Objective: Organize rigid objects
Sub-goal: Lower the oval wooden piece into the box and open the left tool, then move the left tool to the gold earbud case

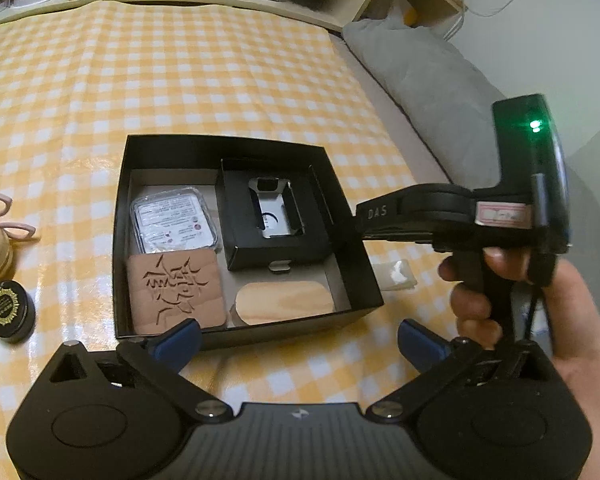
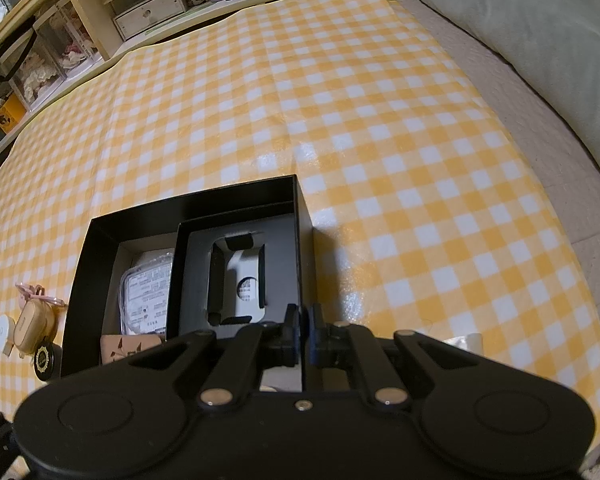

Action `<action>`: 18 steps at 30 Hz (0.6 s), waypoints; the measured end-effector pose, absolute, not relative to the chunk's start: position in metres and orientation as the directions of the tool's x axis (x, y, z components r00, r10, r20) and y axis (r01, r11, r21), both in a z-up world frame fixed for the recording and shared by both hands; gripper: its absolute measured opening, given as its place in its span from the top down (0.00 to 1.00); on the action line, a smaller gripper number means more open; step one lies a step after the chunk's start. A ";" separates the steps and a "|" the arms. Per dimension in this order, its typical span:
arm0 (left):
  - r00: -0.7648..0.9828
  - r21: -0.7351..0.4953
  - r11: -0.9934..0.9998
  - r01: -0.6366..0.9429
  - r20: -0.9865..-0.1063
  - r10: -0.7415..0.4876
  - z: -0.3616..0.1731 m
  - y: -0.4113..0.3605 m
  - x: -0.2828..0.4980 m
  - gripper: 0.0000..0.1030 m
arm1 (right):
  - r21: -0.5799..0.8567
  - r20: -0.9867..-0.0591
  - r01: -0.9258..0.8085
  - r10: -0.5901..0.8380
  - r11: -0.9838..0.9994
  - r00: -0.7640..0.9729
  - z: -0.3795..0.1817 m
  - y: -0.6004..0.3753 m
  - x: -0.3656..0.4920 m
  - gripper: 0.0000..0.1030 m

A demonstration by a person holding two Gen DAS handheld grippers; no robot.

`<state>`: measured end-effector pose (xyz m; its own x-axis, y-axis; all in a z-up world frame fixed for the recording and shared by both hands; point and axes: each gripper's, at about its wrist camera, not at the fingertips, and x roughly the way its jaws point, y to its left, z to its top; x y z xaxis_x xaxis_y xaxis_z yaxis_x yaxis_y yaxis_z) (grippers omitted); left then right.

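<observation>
Right claw pinches the open black cardboard box's right wall.
Left view alone shows the gripping hand — left claw spread wide, empty.

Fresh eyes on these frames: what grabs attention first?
The open black box on the yellow checked cloth, holding a carved wooden coaster at its near left corner. The right gripper is shut on the box's right wall; the left gripper hangs open at the near edge.

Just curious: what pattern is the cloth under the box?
Yellow-and-white checks on the cloth; right wrist view shows it best.
</observation>
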<state>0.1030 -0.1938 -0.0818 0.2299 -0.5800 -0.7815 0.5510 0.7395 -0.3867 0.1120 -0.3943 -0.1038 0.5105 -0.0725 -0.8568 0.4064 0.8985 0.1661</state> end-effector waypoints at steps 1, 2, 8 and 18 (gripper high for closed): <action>0.234 -0.382 0.739 0.555 -0.781 -0.579 -0.080 -0.192 0.102 0.00 | 0.165 -0.857 0.406 -0.073 0.899 0.510 -0.104 -0.394 0.112 0.95; 0.239 -0.374 0.739 0.561 -0.781 -0.577 -0.078 -0.189 0.102 0.00 | 0.165 -0.857 0.406 -0.073 0.899 0.510 -0.104 -0.394 0.112 0.95; 0.263 -0.343 0.755 0.559 -0.790 -0.554 -0.070 -0.167 0.108 0.00 | 0.164 -0.857 0.403 -0.073 0.900 0.510 -0.104 -0.394 0.111 0.95; 0.345 -0.247 0.866 0.435 -0.842 -0.414 -0.078 -0.101 0.147 0.00 | 0.153 -0.859 0.399 -0.077 0.904 0.506 -0.104 -0.392 0.113 0.95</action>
<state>0.1468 -0.1009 -0.0780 0.3452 -0.4135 -0.8425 0.4351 0.8659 -0.2467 0.1126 -0.3923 -0.1044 0.5056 -0.0774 -0.8593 0.3987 0.9042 0.1531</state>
